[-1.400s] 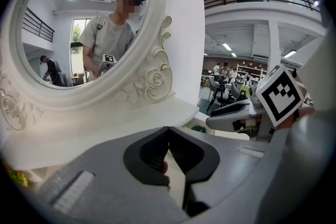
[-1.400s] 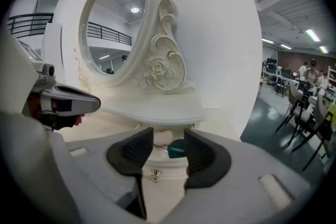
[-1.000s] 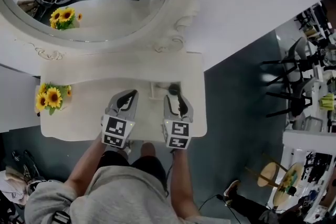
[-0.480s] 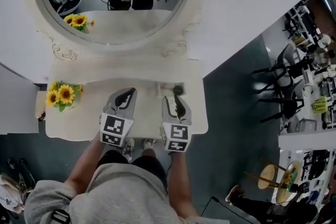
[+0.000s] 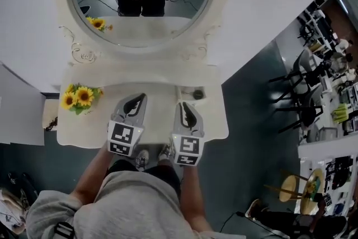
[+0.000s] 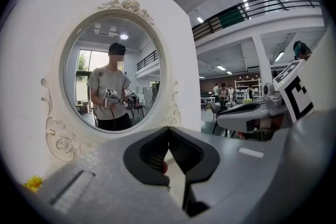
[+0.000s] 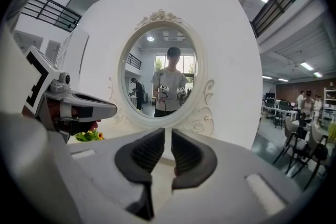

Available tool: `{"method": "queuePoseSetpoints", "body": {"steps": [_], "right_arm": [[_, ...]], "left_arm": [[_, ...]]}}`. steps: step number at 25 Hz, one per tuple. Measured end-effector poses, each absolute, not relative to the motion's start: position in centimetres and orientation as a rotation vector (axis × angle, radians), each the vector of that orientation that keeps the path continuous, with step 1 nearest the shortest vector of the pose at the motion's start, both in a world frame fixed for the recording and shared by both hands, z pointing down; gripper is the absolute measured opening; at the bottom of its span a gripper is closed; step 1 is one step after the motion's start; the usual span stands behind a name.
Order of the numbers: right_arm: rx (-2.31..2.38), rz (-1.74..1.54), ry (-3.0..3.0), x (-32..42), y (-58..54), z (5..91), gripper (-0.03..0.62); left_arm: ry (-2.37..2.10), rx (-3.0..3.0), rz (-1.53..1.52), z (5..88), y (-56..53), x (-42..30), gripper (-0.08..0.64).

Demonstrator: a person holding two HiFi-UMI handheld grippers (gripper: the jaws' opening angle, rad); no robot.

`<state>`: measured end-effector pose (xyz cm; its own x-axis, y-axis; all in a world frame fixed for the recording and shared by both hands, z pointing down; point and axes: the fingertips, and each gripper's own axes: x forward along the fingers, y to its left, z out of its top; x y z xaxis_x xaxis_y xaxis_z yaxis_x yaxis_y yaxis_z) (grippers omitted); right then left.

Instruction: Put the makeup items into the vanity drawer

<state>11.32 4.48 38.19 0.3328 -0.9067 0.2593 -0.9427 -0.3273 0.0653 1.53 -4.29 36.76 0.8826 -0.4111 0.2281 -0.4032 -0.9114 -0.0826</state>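
One vanity [image 5: 95, 127], one mirror [image 5: 140, 14], one sunflower bunch [image 5: 81, 98] (yellow).

The left tool [image 6: 169, 131] holds its jaws together at the tips, nothing between them. Ahead stands an oval white-framed mirror [image 6: 79, 81], the right tool [image 6: 223, 119] at its right.

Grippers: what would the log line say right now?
left gripper: shut, empty | right gripper: jaws just closing, narrow gap, nothing between | both: over vanity top, facing mirror
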Motion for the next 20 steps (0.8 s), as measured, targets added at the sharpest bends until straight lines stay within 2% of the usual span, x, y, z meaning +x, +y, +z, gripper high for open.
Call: {"method": "queuePoseSetpoints", "body": {"steps": [4, 20], "right_arm": [[2.405, 0.204, -1.693, 9.4, 4.3, 37.2, 0.007], [2.388, 0.191, -1.708, 7.3, 3.7, 36.8, 0.006]], "left_arm": [[0.665, -3.007, -0.349, 36.1, -4.5, -0.2, 0.011], [0.684, -2.998, -0.324, 35.5, -4.9, -2.5, 0.011]]}}
